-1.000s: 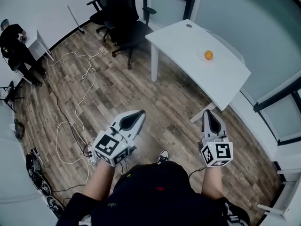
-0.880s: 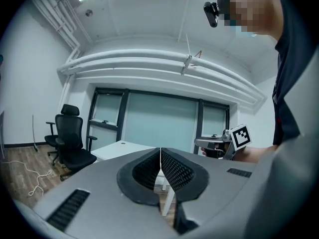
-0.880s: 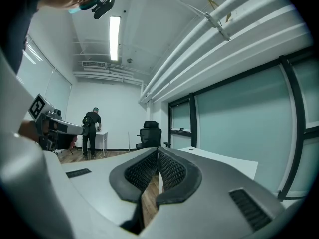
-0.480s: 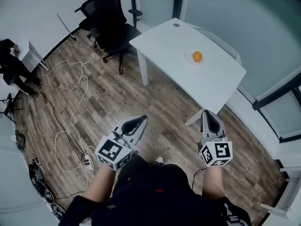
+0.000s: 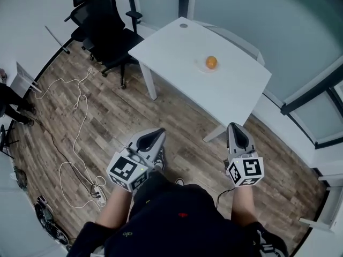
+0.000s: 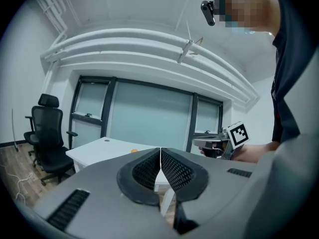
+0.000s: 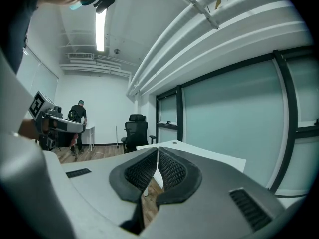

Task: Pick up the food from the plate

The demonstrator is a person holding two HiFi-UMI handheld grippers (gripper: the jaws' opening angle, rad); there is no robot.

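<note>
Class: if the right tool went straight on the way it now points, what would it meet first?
Probably the near edge of the white rectangular table, ahead of the right tool; depth is hard to judge.

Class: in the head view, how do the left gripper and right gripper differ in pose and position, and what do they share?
The left gripper slants toward the upper right; the right gripper points straight up the picture. The left gripper is over bare floor; the right gripper's tip lies close to the table leg. Both are shut and empty.
</note>
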